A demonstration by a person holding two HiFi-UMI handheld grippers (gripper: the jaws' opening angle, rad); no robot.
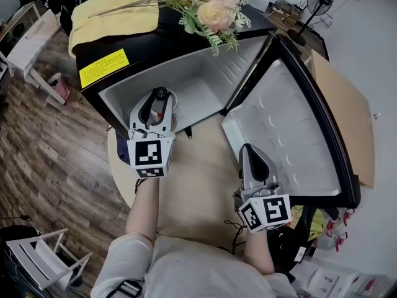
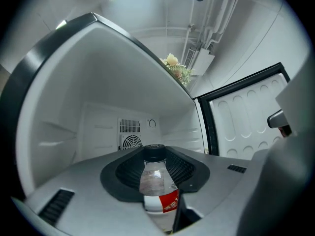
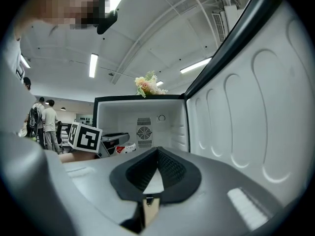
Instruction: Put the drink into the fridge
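Observation:
The drink is a clear bottle (image 1: 161, 94) with a black cap and a red label. My left gripper (image 1: 160, 102) is shut on it, holding it at the mouth of the open black fridge (image 1: 198, 79). In the left gripper view the bottle (image 2: 156, 181) stands between the pads (image 2: 123, 173), with the white fridge back wall (image 2: 130, 132) and its fan grille ahead. My right gripper (image 1: 248, 149) hangs lower, beside the open door (image 1: 285, 129). Its jaws are shut with nothing in them (image 3: 157, 151). The right gripper view shows the fridge (image 3: 142, 117) and the left gripper's marker cube (image 3: 84, 136).
Flowers (image 1: 208, 8) and a yellow cloth (image 1: 111, 17) lie on top of the fridge. A round beige table (image 1: 198, 191) sits below both grippers. A cardboard sheet (image 1: 341, 104) leans behind the door. A white stool (image 1: 37, 259) stands at lower left. People (image 3: 49, 122) stand far off.

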